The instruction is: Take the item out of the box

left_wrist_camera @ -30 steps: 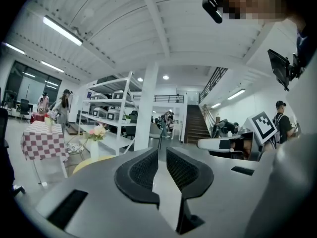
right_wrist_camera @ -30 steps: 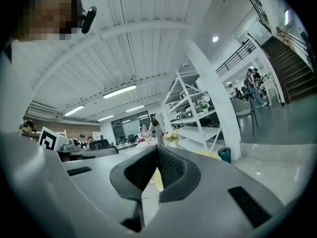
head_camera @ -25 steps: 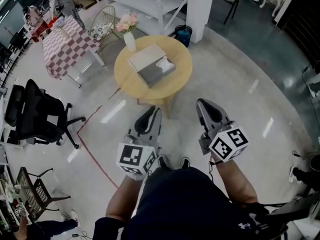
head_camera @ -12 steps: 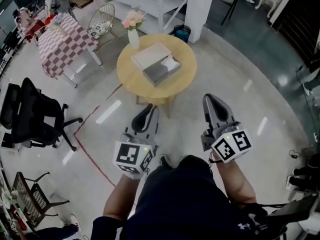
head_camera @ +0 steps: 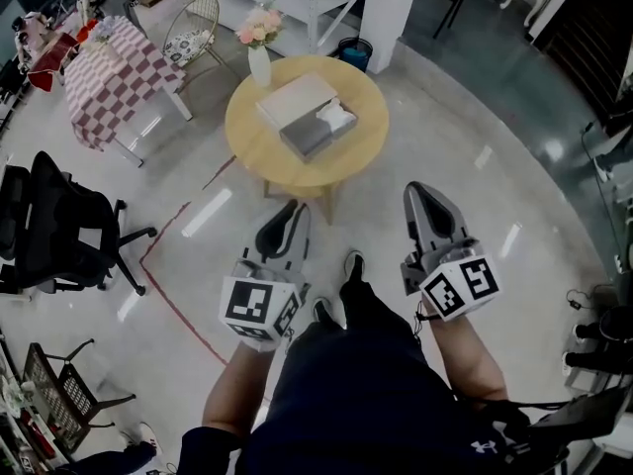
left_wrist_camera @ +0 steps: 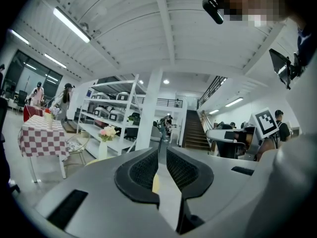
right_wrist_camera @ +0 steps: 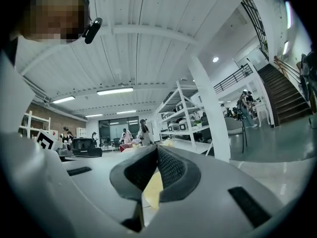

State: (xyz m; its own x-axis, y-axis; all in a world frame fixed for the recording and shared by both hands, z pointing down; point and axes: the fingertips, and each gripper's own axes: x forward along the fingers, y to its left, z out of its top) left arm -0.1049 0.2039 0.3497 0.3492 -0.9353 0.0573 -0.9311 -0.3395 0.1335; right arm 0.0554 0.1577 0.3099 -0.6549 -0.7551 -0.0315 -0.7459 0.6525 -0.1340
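On the table (head_camera: 255, 151), the box (head_camera: 305, 139) apparently holds paper (head_camera: 337, 115).

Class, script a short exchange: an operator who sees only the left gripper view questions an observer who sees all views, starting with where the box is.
Operator: I see a vase past my jaws, but no box. Where is it?
Observer: On the round table, near that vase; the box lies open.
Operator: Anything in it?
Observer: A white item shows at one end.
Operator: Is the right gripper busy?
Observer: No. The right gripper is shut and empty; it hangs over the floor beside the left gripper, short of the table.
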